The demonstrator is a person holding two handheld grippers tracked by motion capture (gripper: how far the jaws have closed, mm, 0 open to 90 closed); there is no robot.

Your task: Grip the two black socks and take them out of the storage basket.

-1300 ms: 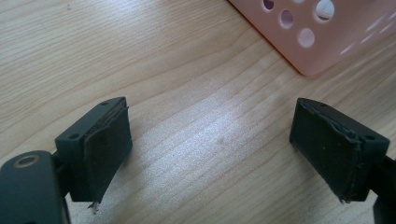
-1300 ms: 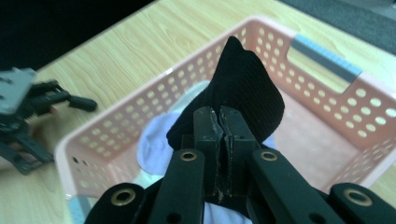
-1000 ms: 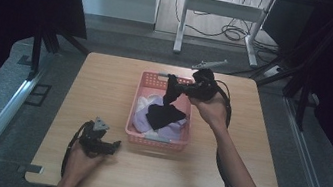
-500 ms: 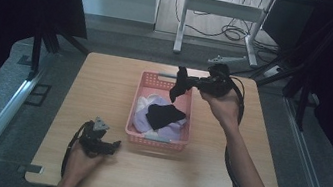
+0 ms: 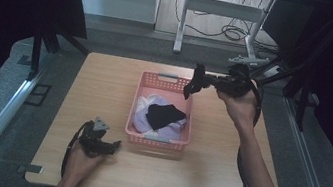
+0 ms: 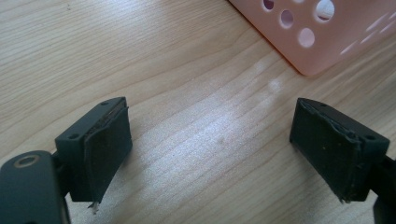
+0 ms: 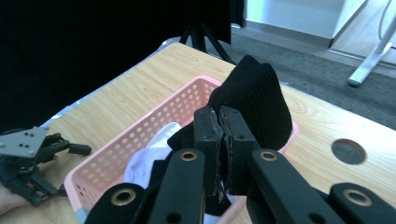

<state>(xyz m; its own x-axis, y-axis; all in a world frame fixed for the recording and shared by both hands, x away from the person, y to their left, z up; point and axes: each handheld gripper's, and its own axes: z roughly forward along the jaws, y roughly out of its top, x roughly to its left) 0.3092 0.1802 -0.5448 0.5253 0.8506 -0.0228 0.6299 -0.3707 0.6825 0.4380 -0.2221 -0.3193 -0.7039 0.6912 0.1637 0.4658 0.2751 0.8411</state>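
— What's in your right gripper (image 5: pixel 195 82)?
— A small black knitted cloth (image 7: pixel 254 100), pinched tight above the pink perforated plastic basket (image 5: pixel 156 140).
— And the left gripper (image 5: pixel 104 144)?
— Jaws spread wide, resting on the light wooden table (image 6: pixel 187 84) just beside that basket.

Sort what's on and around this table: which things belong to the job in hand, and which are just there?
In the job:
- small black knit fabric piece, clamped in the right claw
- pink perforated plastic basket
- black garment and white cloth inside the basket

Just there:
- left claw, open, resting on the wooden table
- white metal stand behind
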